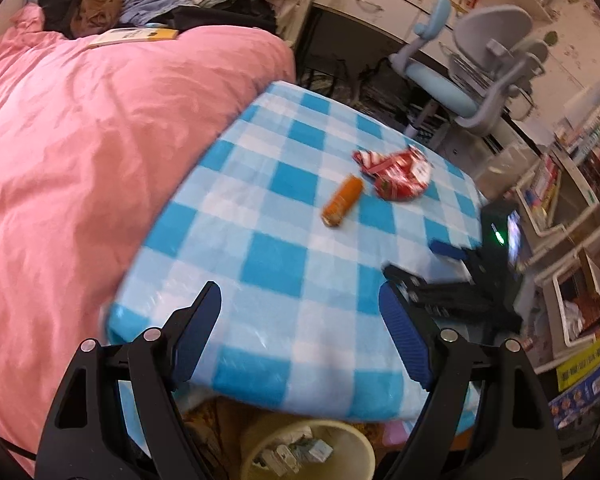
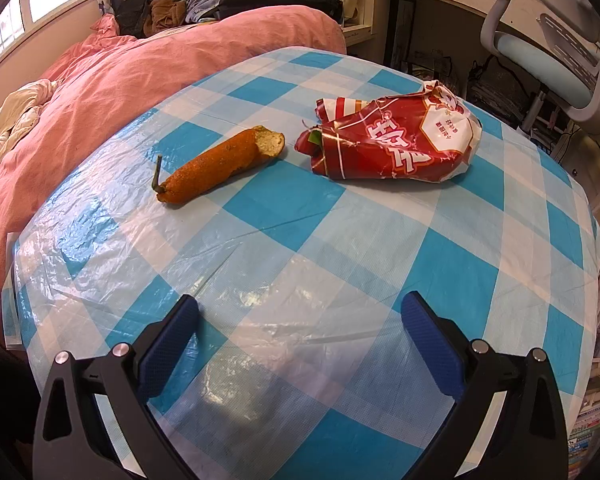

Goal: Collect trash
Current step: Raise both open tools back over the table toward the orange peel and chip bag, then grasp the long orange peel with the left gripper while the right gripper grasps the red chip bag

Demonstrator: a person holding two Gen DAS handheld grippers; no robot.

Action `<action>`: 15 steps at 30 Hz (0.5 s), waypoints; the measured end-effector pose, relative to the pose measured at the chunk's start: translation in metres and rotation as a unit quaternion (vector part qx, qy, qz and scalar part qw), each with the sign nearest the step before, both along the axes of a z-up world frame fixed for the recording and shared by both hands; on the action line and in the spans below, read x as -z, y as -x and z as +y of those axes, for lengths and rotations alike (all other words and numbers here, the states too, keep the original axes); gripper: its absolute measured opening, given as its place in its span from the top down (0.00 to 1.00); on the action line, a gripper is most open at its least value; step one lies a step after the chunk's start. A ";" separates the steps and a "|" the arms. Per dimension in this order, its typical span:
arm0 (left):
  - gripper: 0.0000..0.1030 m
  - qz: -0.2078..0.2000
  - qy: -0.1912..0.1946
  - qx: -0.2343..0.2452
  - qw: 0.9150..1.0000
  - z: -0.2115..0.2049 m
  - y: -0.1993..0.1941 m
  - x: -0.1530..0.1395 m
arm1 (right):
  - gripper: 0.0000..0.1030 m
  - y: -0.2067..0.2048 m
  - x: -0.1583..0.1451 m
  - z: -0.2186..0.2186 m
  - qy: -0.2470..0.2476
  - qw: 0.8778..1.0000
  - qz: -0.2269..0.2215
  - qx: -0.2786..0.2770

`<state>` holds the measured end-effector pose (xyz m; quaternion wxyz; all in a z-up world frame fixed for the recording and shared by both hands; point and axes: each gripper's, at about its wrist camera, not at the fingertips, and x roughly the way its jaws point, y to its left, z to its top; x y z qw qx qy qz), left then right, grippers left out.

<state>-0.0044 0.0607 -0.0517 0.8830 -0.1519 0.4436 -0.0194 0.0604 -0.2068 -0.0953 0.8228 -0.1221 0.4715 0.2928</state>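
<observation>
While the left wrist camera looked down over the near edge of the desk (image 1: 260,264), the left claw (image 1: 300,320) hung above it with its blue-padded fingers (image 1: 404,344) spread wide and nothing between them. On the blue-and-white checked cloth lay two pieces of trash: an orange peel (image 1: 342,201) curled into a roll, and just beyond it, to the right, a crumpled red snack bag (image 1: 396,172). The two were close together but apart. Below the desk's near edge stood a pale yellow bin (image 1: 308,450) with scraps of paper inside. At the right edge of the desk the right claw (image 1: 420,264) showed from the side, blurred, its fingers parted. A bed under a pink quilt (image 1: 100,152) ran along the desk's left side, and a blue-and-grey chair (image 1: 472,80) stood behind the desk.

From the right wrist camera, the right claw (image 2: 300,320) hovered over the front part of the desk (image 2: 380,280), its jaws wide apart and empty. The orange peel (image 2: 220,164) lay farther back and left of centre, a green stem at its lower left end and its pale inner side showing at the upper right end. The red snack bag (image 2: 392,144) lay to its right, near it yet not touching. Both sat well ahead of the fingertips. The pink quilt (image 2: 140,72) filled the left side.
</observation>
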 end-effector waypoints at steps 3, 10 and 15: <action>0.24 0.021 -0.011 0.014 1.000 0.005 -0.030 0.009 | 0.06 0.000 0.000 -0.001 0.000 1.000 0.000 0.000; 0.24 0.043 -0.025 0.068 0.996 -0.016 -0.082 0.033 | 0.06 0.001 0.000 -0.002 0.000 1.000 0.000 0.000; 0.24 0.046 -0.063 0.098 0.992 -0.052 -0.115 0.046 | 0.06 0.001 0.000 -0.001 0.000 1.000 -0.001 0.000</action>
